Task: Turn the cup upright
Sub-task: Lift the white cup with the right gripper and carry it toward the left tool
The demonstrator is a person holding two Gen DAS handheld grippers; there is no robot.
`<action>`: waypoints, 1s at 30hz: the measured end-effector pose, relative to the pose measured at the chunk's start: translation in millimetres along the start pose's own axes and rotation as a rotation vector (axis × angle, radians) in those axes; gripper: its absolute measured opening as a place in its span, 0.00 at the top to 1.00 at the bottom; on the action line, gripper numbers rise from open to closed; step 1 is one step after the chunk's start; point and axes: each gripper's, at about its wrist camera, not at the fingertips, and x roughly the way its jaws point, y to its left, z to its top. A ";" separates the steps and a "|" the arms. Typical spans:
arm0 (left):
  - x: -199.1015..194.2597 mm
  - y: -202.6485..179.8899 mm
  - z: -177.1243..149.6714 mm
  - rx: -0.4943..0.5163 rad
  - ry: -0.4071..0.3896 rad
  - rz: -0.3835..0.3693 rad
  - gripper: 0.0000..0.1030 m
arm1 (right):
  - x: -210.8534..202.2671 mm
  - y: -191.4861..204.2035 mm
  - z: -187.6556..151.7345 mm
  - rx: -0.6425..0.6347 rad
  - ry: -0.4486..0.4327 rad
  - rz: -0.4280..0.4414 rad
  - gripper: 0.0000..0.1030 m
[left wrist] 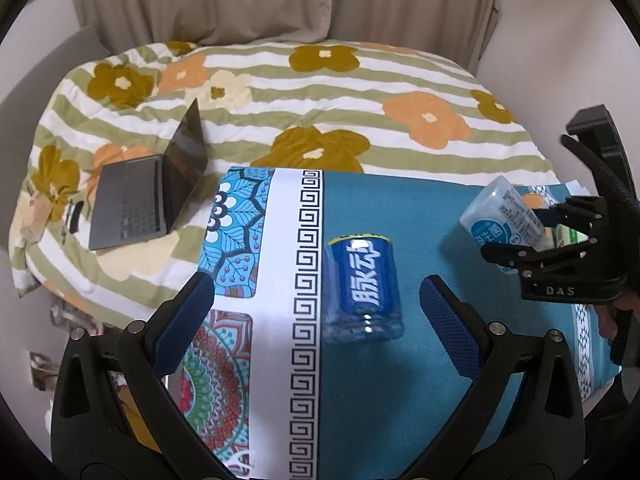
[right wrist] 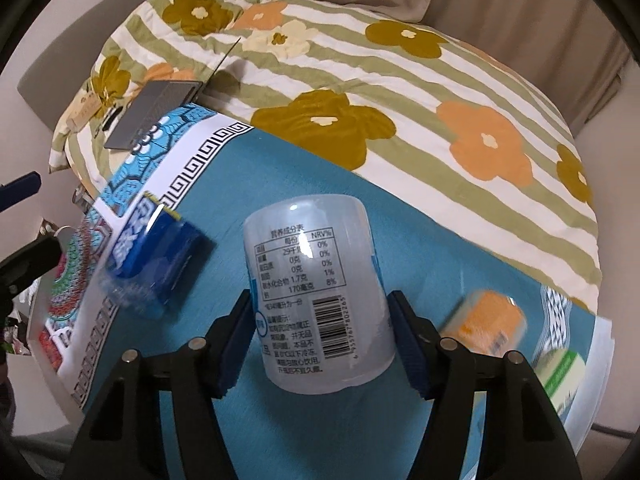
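- My right gripper clamps the translucent white plastic cup with the printed nutrition label, one blue ribbed pad on each side of its wall; seen from the left wrist, that cup is lifted clear of the teal patterned tablecloth and tilted.
- My left gripper hangs with its jaws wide and nothing between them, the blue-labelled clear plastic cup standing on the cloth just ahead of it.
- I judge the step in hand to be rotating the white cup. I want to roll the wrist slowly about the grip line, keep the squeeze steady, and bring the cup's base flat to the cloth before letting go.
- The wall is thin, smooth and glossy, so I expect it to flex or slip if I squeeze too hard or twist fast.
- Right of the white cup, an orange-labelled cup and a green-and-white one sit near it on the cloth, blurred; I should set down apart from them.
- Beyond the cloth lies a soft flowered quilt with a grey open laptop on it.
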 end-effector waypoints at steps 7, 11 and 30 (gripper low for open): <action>-29.8 -21.7 -26.9 -0.023 -0.026 0.014 0.00 | -34.5 -3.8 -44.6 0.051 -0.009 0.008 0.41; -45.3 -35.9 -49.1 -0.040 -0.034 0.021 0.00 | -45.9 -6.4 -75.3 0.074 -0.003 0.011 0.41; -39.6 -51.4 -108.8 -0.064 0.047 0.013 0.00 | -30.2 6.2 -156.8 0.320 0.032 -0.003 0.41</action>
